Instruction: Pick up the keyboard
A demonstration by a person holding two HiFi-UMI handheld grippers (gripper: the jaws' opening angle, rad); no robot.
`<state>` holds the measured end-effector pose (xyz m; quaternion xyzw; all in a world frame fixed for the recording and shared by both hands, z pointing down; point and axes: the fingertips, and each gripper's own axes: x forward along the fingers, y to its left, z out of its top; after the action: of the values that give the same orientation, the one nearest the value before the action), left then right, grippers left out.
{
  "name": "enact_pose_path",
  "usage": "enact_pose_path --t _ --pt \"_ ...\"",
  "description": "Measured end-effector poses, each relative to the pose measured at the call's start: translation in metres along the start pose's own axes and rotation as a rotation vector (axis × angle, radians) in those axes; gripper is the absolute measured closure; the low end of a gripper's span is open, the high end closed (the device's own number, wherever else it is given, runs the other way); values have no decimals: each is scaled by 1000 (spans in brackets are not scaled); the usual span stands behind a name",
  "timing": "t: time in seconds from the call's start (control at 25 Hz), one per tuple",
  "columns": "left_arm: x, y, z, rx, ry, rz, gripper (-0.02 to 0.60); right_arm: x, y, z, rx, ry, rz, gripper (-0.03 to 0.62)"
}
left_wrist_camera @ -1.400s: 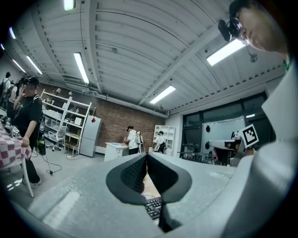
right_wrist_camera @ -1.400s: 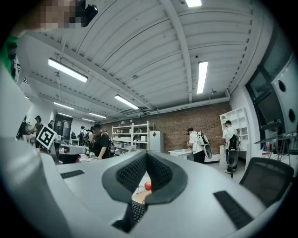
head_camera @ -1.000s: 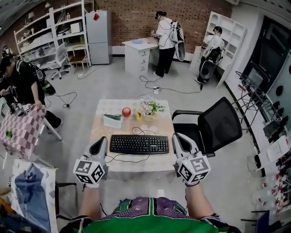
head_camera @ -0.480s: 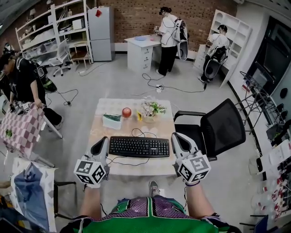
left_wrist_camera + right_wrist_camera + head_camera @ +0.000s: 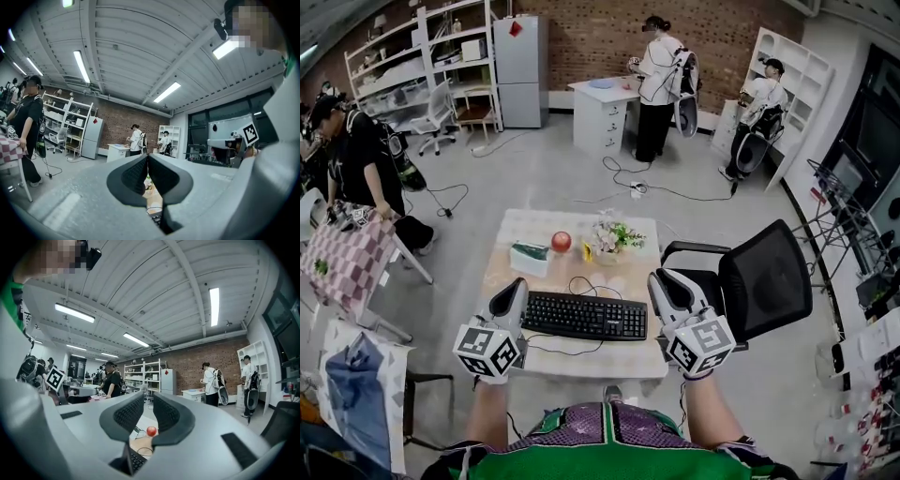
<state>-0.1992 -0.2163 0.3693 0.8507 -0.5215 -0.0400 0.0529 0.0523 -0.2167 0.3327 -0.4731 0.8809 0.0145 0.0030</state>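
Note:
A black keyboard [image 5: 584,316] lies flat on the light wooden table [image 5: 581,361], its cable looping behind it. My left gripper [image 5: 514,287] is level at the keyboard's left end, jaws shut with nothing between them [image 5: 147,157]. My right gripper [image 5: 659,279] stands at the keyboard's right end. Its jaws have just been opening and show a narrow gap with nothing in it [image 5: 148,397]. Below each pair of jaws a corner of the keyboard shows [image 5: 156,218] [image 5: 136,459]. Whether either gripper touches the keyboard I cannot tell.
Behind the keyboard are a red apple [image 5: 561,241], a small pot of flowers [image 5: 612,234] and a green-and-white box [image 5: 530,255]. A black office chair [image 5: 759,281] stands at the table's right. Several people work at desks and shelves farther off.
The table and keyboard have come nearer in the head view. Both grippers now reach farther along the keyboard's ends.

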Motion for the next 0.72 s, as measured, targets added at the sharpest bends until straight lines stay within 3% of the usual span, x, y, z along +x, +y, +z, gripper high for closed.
enact_pose_path --t 0.32,0.56,0.72 --pt "21 2 -12 4 26 3 563 18 -3 -27 -12 90 128 375" --pt "27 -11 -26 -12 53 -7 563 21 -20 -55 25 164 141 355" --pt "32 -17 -36 -28 71 -9 563 26 -37 -86 138 235 155 355"
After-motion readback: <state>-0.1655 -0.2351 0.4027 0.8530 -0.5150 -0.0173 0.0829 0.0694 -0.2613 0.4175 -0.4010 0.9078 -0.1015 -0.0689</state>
